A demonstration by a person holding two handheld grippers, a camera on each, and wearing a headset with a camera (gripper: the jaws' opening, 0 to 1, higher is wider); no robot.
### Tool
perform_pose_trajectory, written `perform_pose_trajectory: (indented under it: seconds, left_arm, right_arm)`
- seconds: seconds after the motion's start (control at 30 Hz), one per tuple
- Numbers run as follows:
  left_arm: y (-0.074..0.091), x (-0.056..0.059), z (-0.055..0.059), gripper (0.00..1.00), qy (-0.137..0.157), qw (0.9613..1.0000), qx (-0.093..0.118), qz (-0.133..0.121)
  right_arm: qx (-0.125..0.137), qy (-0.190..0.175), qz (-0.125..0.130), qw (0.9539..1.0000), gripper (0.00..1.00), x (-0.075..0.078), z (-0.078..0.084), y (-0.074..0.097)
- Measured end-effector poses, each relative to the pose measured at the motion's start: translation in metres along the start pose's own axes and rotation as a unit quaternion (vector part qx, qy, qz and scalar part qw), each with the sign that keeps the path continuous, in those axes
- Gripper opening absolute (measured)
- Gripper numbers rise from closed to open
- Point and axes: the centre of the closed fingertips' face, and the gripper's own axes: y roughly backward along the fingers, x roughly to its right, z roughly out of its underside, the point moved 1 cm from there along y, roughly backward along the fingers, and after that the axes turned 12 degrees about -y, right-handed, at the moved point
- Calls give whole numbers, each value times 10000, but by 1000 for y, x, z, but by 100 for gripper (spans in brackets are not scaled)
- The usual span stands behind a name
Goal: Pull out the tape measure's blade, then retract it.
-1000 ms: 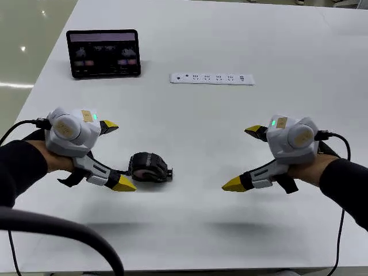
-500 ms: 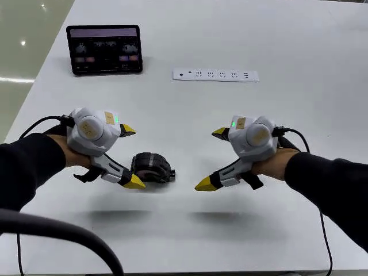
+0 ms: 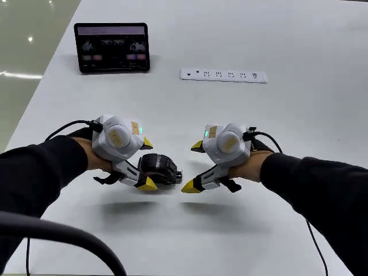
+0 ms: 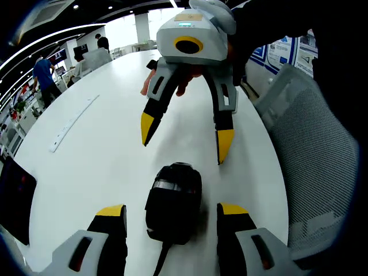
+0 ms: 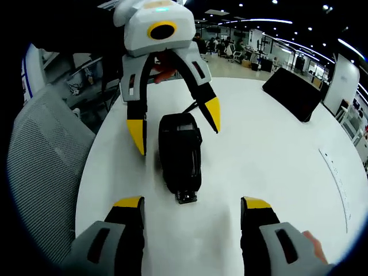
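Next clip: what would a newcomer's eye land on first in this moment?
The black tape measure lies near the front of the white table, between the tips of the open left tongs, with a gap on either side. The right tongs, also open, face it closely from the opposite side. Farther back sit a dark tablet and a white power strip.

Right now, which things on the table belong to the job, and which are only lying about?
Job: tape measure, left hand-held gripper, right hand-held gripper.
Lying about: tablet, power strip.
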Motion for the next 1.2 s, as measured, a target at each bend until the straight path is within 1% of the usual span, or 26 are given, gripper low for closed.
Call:
perform_pose_trajectory:
  seconds: [0.03,0.07,0.1,0.13,0.2,0.23,0.27,0.3,0.33,0.4,0.43,0.47,0.5,0.53,0.6,0.67,0.8,0.83,0.87,0.93,1.2]
  left_arm:
    - [-2,-2,-1,65,42,10000,74,-49]
    - [-2,-5,0,72,99,9999,41,-125]
    - [-1,-4,9,76,539,9983,-195,-86]
    - [-1,-1,12,74,669,9974,-247,28]
    - [-1,-2,8,71,484,9988,-92,-2]
    - [-1,-2,8,72,481,9988,-100,-14]
    - [-1,-4,11,73,355,9991,-180,-126]
    - [-2,-2,12,70,340,9993,-152,-69]
    - [-2,-3,12,65,321,9994,-141,-63]
    - [-2,-3,10,61,311,9994,-102,-79]
    - [-2,-4,9,58,306,9995,-81,-97]
    - [-1,-4,7,55,299,9995,-51,-89]
    - [-1,-6,6,53,267,9996,-28,-128]
    - [-2,-7,6,53,281,9994,-47,-169]
    - [-1,-8,4,50,287,9995,0,-149]
    - [-1,-6,2,42,250,9997,28,-66]
    - [-2,0,1,34,207,9998,-7,72]
    - [-3,1,1,32,198,9998,-13,92]
    - [-3,1,1,32,168,9998,-30,88]
    - [-3,1,0,32,206,9997,-33,84]
    - [-2,0,0,31,170,9998,-72,85]
  right_arm:
    - [-80,63,-9,9999,63,-1,1,-4]
    - [-100,86,-24,9999,61,-1,1,-6]
    - [-124,76,-42,9999,60,-2,1,-10]
    - [-130,86,-48,9999,61,-3,1,-12]
    - [-145,93,-62,9998,64,-3,0,-16]
    - [-169,99,-61,9998,65,-3,1,-17]
    - [-187,127,-61,9997,65,-3,2,-19]
    - [-206,144,-75,9997,61,-3,3,-20]
    - [-212,192,-74,9996,58,-3,3,-20]
    - [-244,254,-106,9993,50,-4,3,-21]
    - [-256,262,-154,9992,44,-5,3,-21]
    - [-253,359,-144,9989,40,-5,3,-21]
    - [-255,376,-152,9989,38,-5,3,-22]
    - [-273,367,-213,9987,36,-7,3,-22]
    - [-277,413,-231,9985,29,-7,3,-22]
    - [-305,414,-256,9983,24,-8,4,-22]
    - [-338,464,-239,9981,14,-7,6,-24]
    - [-340,456,-253,9981,13,-7,6,-24]
    - [-350,472,-254,9979,13,-7,6,-25]
    - [-373,496,-253,9978,12,-8,6,-25]
    - [-439,367,-290,9979,10,-7,6,-26]
